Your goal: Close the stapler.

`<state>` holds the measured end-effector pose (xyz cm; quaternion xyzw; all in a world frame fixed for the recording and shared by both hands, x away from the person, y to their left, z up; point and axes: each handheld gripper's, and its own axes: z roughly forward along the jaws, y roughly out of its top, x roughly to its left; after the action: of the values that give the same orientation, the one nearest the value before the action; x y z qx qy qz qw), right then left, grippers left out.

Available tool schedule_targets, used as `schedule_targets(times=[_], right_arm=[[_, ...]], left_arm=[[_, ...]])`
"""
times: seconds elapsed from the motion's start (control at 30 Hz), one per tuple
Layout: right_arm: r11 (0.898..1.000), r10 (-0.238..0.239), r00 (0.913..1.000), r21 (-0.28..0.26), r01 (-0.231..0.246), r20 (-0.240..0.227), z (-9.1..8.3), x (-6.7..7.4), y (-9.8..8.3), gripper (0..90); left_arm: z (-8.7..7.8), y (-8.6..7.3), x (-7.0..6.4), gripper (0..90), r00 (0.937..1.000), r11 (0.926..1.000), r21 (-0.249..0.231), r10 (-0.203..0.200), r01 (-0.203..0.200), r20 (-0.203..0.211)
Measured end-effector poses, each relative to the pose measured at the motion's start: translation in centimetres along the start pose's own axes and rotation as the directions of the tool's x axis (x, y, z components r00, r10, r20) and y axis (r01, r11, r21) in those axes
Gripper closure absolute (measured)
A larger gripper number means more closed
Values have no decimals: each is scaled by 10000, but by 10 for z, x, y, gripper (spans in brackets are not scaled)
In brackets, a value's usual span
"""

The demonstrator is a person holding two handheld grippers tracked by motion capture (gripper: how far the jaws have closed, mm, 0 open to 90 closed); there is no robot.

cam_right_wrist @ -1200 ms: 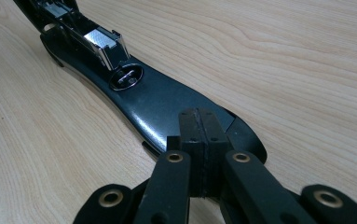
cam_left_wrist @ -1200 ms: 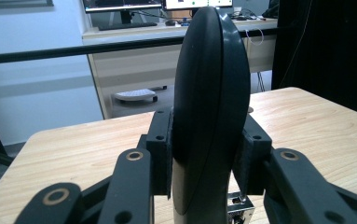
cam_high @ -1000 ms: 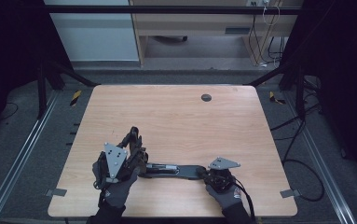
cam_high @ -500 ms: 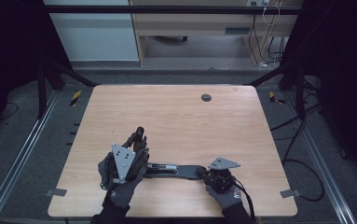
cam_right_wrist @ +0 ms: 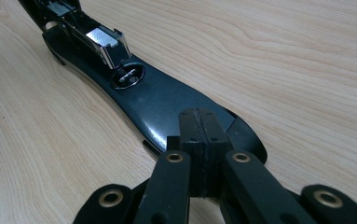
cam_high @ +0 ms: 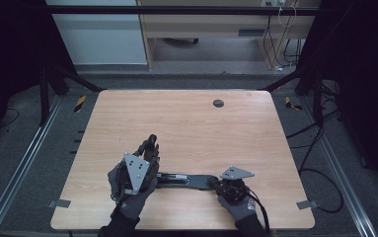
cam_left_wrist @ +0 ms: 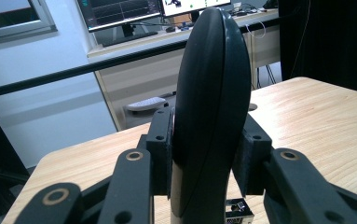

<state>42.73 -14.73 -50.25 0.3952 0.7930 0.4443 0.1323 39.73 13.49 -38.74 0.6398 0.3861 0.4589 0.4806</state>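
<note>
The wooden table (cam_high: 186, 128) carries one task thing, a black stapler folded open near the person's edge. Its base (cam_high: 191, 181) lies flat between the two hands, and its top cover (cam_high: 151, 145) stands swung up at the left end. Since a second ago the left gripper (cam_high: 146, 159) has edged slightly to the right with the cover, while the right gripper (cam_high: 217, 184) has kept its place. I take this to mean the opening is about finished and the hands are now steadying the stapler. In the left gripper view the jaws are clamped on the upright cover (cam_left_wrist: 211, 102), one pad on each flank. In the right gripper view the jaws are pressed together with nothing between them. Their tips (cam_right_wrist: 199, 140) rest on the rounded tail of the base, apparently pinning it down. Beyond them the metal staple channel (cam_right_wrist: 104, 39) and the round anvil (cam_right_wrist: 128, 77) lie exposed. The rest of the tabletop is bare apart from a dark grommet (cam_high: 218, 103) far back, well apart from the work. Grey brackets (cam_high: 58, 203) sit at the near corners and cables trail on the floor to the right, so nothing blocks either hand.
</note>
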Motion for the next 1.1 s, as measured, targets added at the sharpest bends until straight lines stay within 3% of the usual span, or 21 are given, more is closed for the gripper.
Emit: schedule_targets(times=[0.2, 0.47, 1.1], right_arm=[[10000, -22, 10000, -10, 22, 5, 0, 0, 0, 900], [10000, -27, 10000, -5, 27, -6, 0, 0, 0, 900], [10000, -30, 10000, -8, 30, -19, 0, 0, 0, 900]], left_arm=[[2, 0, -7, 632, 9994, 9994, -36, 335, -335, 13], [6, 0, -28, 626, 9921, 9921, -8, 1252, -1252, -34], [9, -2, -45, 616, 9812, 9812, -41, 1931, -1931, -40]])
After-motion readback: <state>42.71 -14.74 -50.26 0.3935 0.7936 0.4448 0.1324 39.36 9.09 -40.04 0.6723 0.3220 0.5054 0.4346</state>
